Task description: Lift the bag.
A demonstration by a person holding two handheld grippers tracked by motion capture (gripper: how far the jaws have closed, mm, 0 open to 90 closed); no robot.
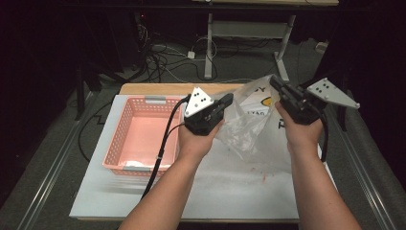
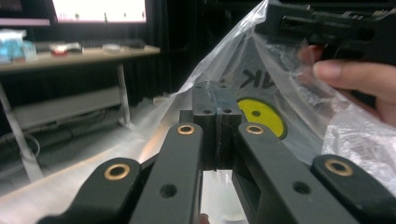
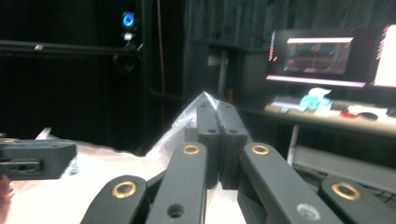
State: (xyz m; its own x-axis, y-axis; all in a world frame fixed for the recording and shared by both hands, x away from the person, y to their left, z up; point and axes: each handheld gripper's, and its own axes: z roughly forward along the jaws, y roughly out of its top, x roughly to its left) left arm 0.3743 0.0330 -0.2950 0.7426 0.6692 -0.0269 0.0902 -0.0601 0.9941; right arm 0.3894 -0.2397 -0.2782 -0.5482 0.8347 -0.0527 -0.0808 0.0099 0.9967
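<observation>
plastic bag (image 1: 249, 127) held above the worktop (image 1: 230, 191), 3 o'clock of the pink basket (image 1: 139, 134) | left tool (image 1: 229, 99) and right tool (image 1: 274, 82) each clamped on its rim | judged light, limp, slippery: best gripped at the edges

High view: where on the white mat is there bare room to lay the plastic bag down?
The near strip of the white mat, in front of the pink basket and between the forearms, is bare. The plastic bag hangs over the right part; the basket fills the left.
</observation>
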